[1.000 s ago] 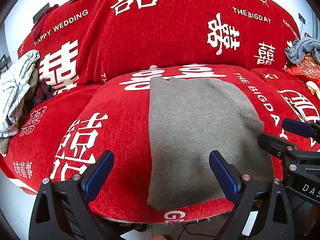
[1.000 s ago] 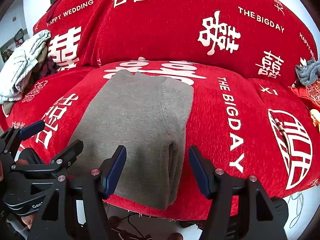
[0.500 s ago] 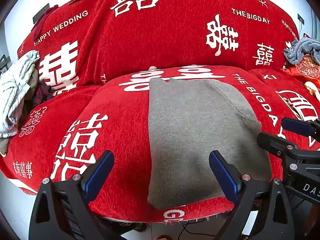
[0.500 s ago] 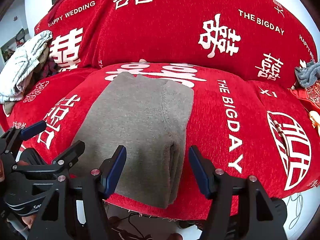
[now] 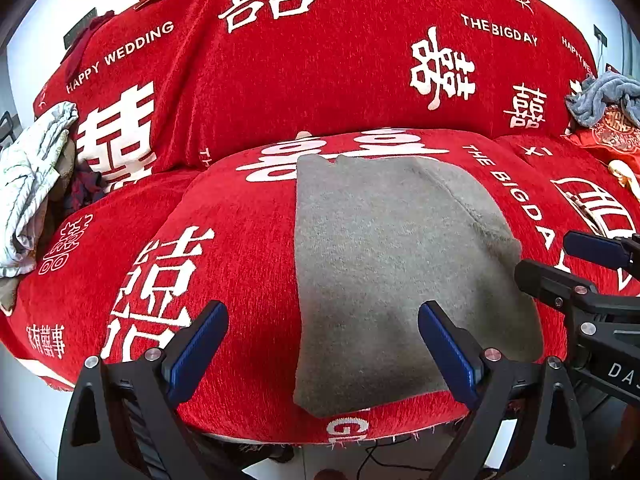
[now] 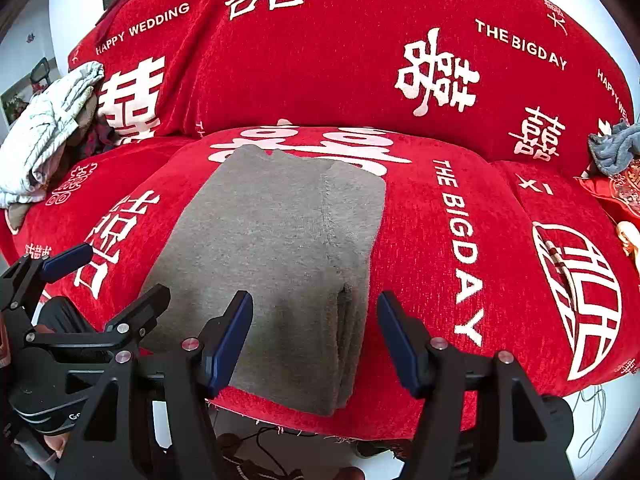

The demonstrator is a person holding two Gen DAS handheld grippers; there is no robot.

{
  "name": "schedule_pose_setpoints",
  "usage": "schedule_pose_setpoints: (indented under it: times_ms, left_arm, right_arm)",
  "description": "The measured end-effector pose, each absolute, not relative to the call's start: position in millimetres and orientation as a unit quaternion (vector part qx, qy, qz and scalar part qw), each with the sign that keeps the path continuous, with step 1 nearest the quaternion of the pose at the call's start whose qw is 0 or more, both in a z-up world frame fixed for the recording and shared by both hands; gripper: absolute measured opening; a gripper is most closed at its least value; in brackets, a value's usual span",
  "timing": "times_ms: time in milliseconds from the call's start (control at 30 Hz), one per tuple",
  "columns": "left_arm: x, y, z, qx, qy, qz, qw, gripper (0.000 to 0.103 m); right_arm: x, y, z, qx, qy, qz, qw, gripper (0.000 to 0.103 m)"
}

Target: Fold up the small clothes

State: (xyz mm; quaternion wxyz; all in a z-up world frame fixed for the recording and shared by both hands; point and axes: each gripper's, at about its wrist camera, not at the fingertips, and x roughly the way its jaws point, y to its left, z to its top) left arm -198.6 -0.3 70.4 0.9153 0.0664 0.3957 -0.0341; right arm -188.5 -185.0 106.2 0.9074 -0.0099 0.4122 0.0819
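Here a folded grey garment (image 5: pixel 392 272) lies flat on the middle seat cushion of a sofa (image 5: pixel 240 264) draped in a red cover with white lettering. Its near end hangs slightly over the cushion's front edge, and along its right side the stacked layers of the fold show as a thick edge.

The left gripper (image 5: pixel 322 354) hovers above the garment's near left corner with its jaws spread wide, gripping nothing. The right gripper (image 6: pixel 314 338) hovers above the near right part, jaws likewise released and empty; the layered edge sits between its blue pads (image 6: pixel 228 338) in view, untouched.

A crumpled pale cloth (image 5: pixel 34 176) lies at the sofa's left end, and a grey-blue cloth (image 5: pixel 604 98) sits at the right end.
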Motion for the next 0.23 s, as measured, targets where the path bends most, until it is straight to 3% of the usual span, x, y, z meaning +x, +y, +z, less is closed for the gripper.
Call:
schedule_pose_setpoints:
  times_ms: [233]
  left_arm:
    - [-199.4,1.7,69.0,0.064,0.398,-0.033,0.915,0.096]
  right_arm:
    - [-189.0,-185.3,107.9,-0.009,0.413,0.082,0.907,0.068]
